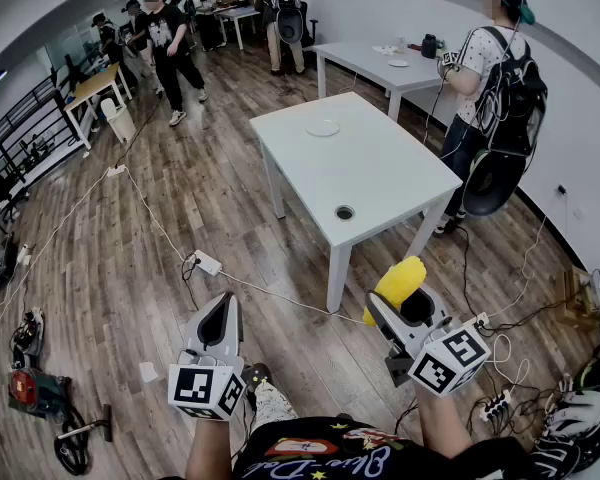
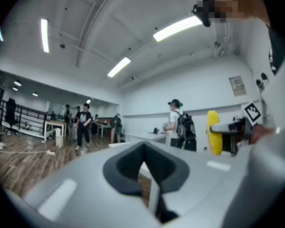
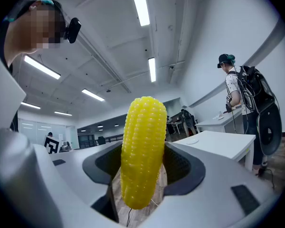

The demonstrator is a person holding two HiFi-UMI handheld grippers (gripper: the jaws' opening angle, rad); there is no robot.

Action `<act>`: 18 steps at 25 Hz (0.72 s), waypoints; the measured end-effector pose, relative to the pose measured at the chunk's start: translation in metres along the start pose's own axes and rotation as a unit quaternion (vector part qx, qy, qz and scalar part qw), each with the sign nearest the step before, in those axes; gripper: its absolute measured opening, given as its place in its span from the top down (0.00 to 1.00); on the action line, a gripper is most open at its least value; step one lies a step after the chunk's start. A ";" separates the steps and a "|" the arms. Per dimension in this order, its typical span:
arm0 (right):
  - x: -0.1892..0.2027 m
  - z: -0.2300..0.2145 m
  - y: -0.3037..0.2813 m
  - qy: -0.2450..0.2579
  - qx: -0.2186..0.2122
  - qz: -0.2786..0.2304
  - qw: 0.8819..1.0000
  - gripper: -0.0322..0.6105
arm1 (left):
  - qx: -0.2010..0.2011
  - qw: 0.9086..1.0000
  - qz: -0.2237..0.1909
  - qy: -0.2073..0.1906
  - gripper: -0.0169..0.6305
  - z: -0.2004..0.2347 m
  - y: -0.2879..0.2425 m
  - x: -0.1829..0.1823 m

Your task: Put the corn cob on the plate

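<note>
My right gripper [image 1: 398, 301] is shut on a yellow corn cob [image 1: 397, 284], held upright between its jaws [image 3: 142, 158] over the wooden floor, short of the table. The white plate [image 1: 322, 127] lies on the far part of the white table [image 1: 380, 183]; in the right gripper view the plate [image 3: 192, 140] shows small on the table [image 3: 218, 144] to the right. My left gripper [image 1: 220, 320] is shut with nothing in it, level over the floor. From the left gripper view the corn cob [image 2: 213, 132] shows at the right, and the left gripper [image 2: 145, 167] has its pads together.
A person with a backpack [image 1: 495, 88] stands at the table's far right side. Cables and a power strip [image 1: 208, 263] run across the floor left of the table. More tables [image 1: 375, 63] and several people [image 1: 170, 43] stand at the back. Helmets and gear [image 1: 580, 408] lie at right.
</note>
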State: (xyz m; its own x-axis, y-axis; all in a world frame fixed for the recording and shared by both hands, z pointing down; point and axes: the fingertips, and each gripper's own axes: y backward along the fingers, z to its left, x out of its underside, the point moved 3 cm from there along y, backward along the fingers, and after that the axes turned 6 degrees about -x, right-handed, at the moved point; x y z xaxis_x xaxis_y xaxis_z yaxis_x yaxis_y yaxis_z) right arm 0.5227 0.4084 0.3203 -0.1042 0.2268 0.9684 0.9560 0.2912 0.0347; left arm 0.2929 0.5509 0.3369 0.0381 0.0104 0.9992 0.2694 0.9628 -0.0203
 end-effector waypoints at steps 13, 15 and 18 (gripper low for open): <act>0.003 0.000 -0.206 -0.001 0.049 -0.020 0.999 0.53 | 0.044 0.999 -0.001 -0.031 0.98 0.185 -0.111 -0.013; 0.007 0.002 -0.230 -0.005 0.057 -0.021 0.998 0.53 | 0.050 0.998 0.001 -0.027 0.98 0.209 -0.122 -0.011; 0.012 0.003 -0.260 -0.009 0.065 -0.017 0.998 0.53 | 0.061 0.998 0.003 -0.012 0.98 0.237 -0.143 -0.006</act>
State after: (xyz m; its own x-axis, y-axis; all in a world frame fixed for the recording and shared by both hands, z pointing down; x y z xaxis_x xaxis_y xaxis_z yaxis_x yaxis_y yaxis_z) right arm 0.2717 0.3381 0.3219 -0.1426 0.2308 0.9625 0.9086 0.4162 0.0348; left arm 0.0257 0.4769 0.3414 0.0151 0.0218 0.9996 0.1498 0.9884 -0.0238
